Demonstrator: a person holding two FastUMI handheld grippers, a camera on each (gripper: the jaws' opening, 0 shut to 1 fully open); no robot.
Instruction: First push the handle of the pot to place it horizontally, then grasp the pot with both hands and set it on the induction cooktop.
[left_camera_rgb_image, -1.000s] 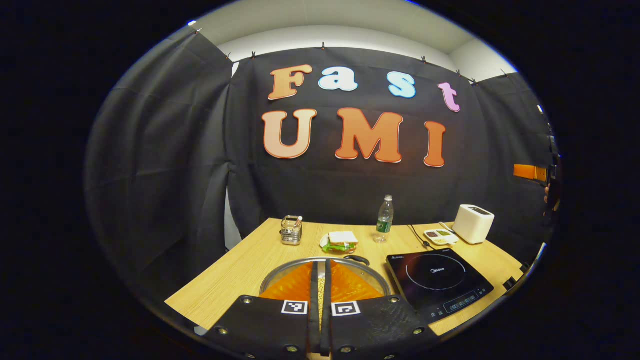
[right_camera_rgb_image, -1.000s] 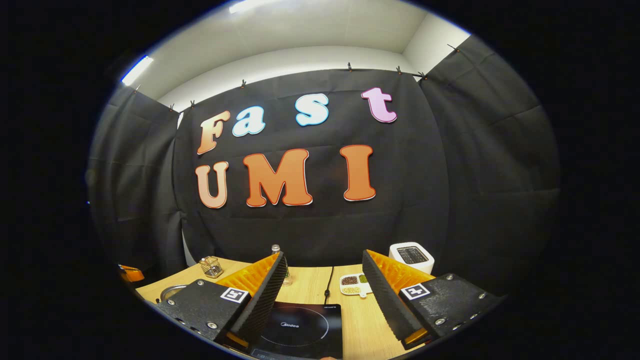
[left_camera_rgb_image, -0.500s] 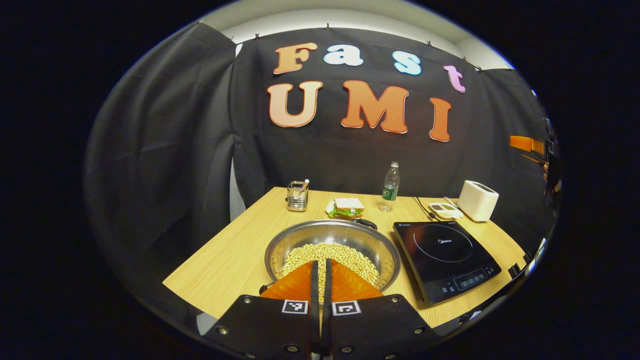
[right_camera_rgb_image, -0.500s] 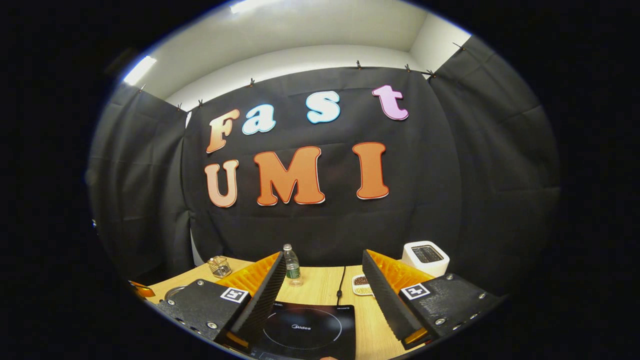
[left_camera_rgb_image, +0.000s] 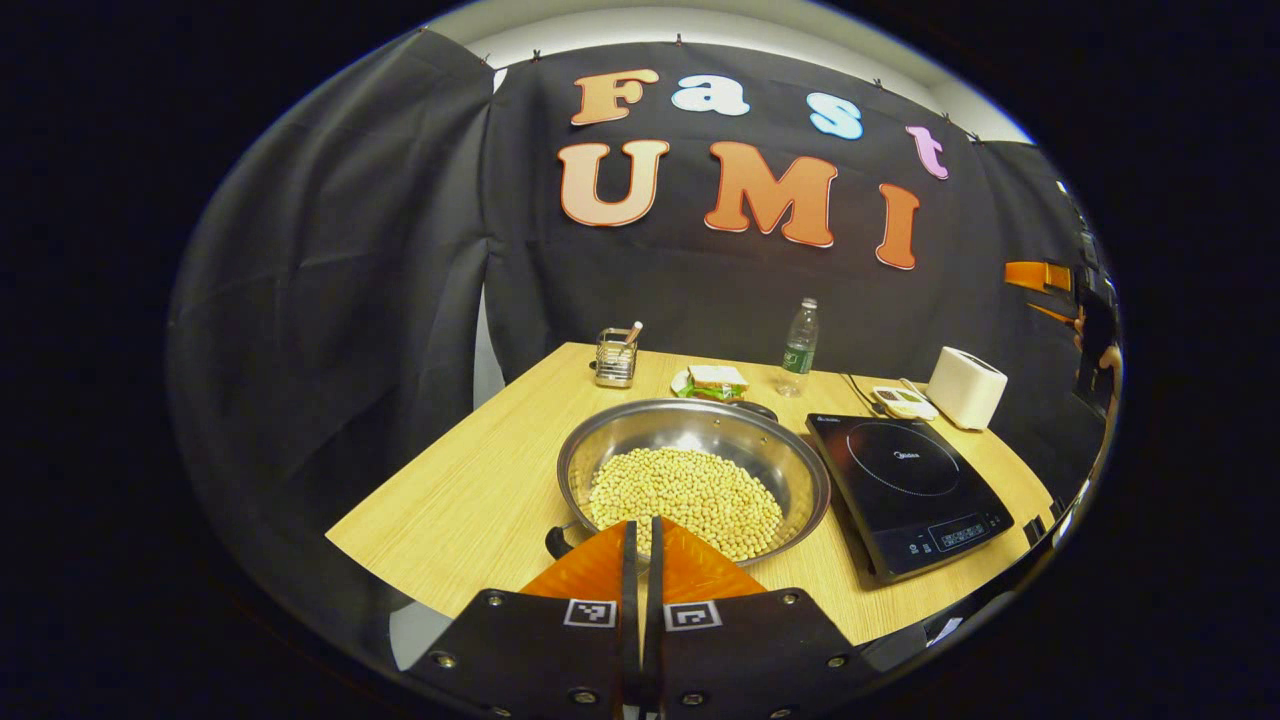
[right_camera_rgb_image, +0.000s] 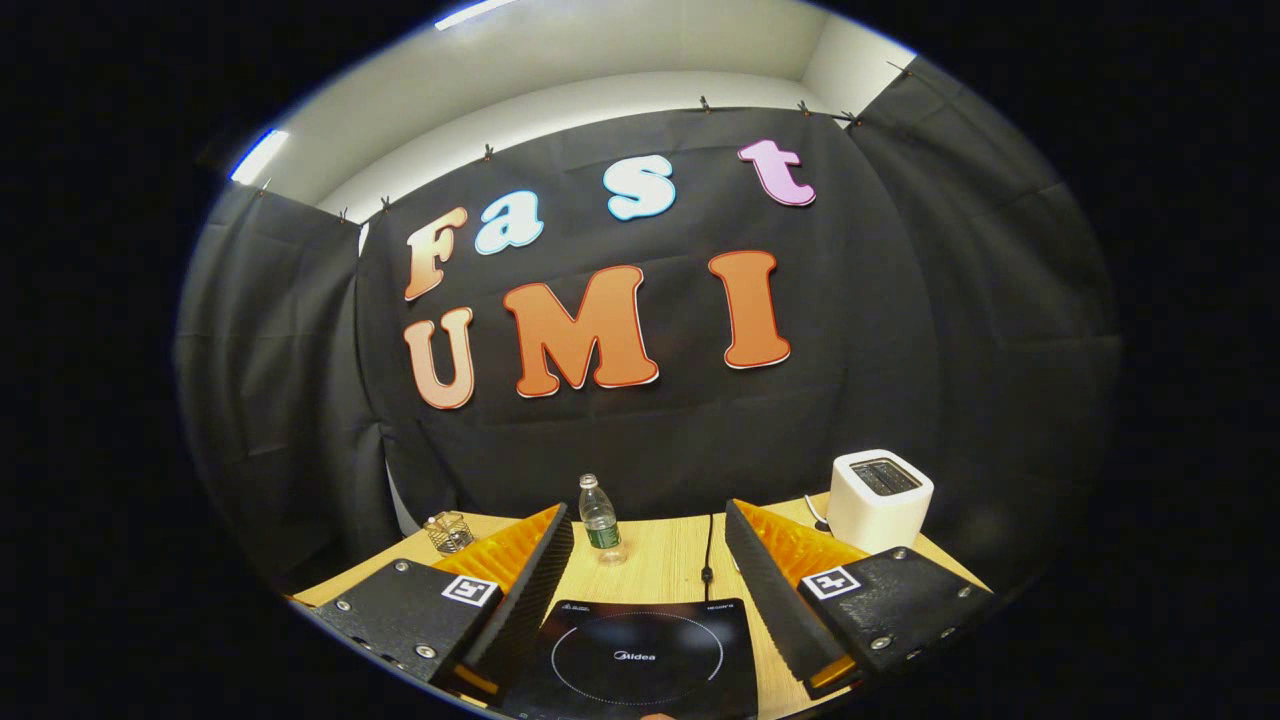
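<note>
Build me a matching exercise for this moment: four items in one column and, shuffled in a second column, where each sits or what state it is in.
Items:
1. pot
2. induction cooktop
3. left gripper
4. right gripper

States:
A. fingers closed together
B. on the table, holding pale beans
C. fingers spread apart
D. bare, nothing on it

Pairs: 1-B, 2-D, 3-A, 4-C
</note>
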